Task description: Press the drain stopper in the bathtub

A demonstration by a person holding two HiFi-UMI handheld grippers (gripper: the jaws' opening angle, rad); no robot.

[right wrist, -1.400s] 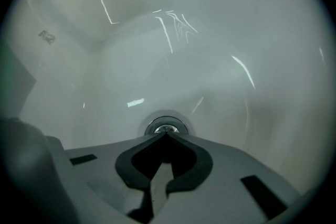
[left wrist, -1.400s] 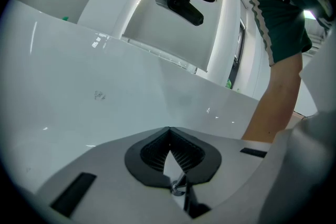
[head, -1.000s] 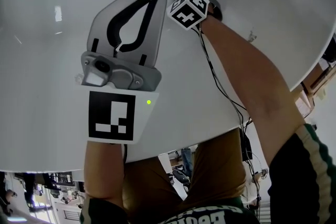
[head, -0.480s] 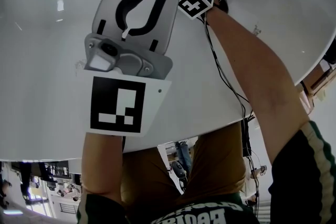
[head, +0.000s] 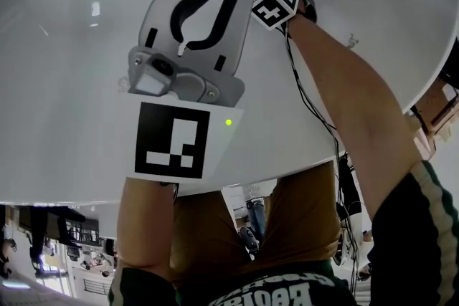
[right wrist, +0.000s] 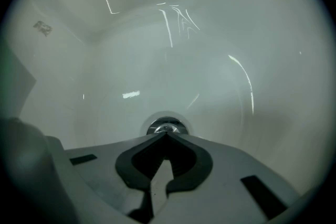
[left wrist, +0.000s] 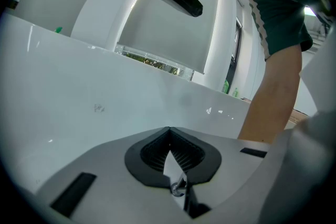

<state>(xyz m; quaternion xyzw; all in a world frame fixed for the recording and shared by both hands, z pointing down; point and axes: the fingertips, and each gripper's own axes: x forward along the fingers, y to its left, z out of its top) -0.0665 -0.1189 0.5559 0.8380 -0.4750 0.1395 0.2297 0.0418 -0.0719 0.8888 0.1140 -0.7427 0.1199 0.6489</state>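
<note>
Count: two grippers, one bathtub (head: 64,68), one drain stopper (right wrist: 166,125). One marker cube (head: 276,2) shows, on the right gripper. One flat square marker plate (head: 173,141) shows on the left gripper, with one green light (head: 228,122) lit beside it. Two forearms are in the head view, and a few black cables (head: 310,107) run along the right one.

Left gripper (left wrist: 169,129): held in the air inside the tub and pointing shallowly downward toward the tub's inner wall. Its jaws are pressed together at the tips. Nothing is between them; only white wall shows through the loop behind the tips. The left forearm (head: 147,226) comes up from the bottom of the head view.

Right gripper (right wrist: 166,135): pointing straight down at the tub floor. Jaws are pressed together and pinch nothing. The closed tips lie over the near edge of the chrome drain stopper, which sits in the drain at the lowest part of the floor. Actual contact cannot be confirmed from this angle. The right forearm (head: 358,118) reaches diagonally down into the tub.

Hidden: in the head view the left gripper body and the cube cover the right gripper's jaws and the stopper. In the right gripper view only the far half of the stopper shows above the jaw tips.
</note>
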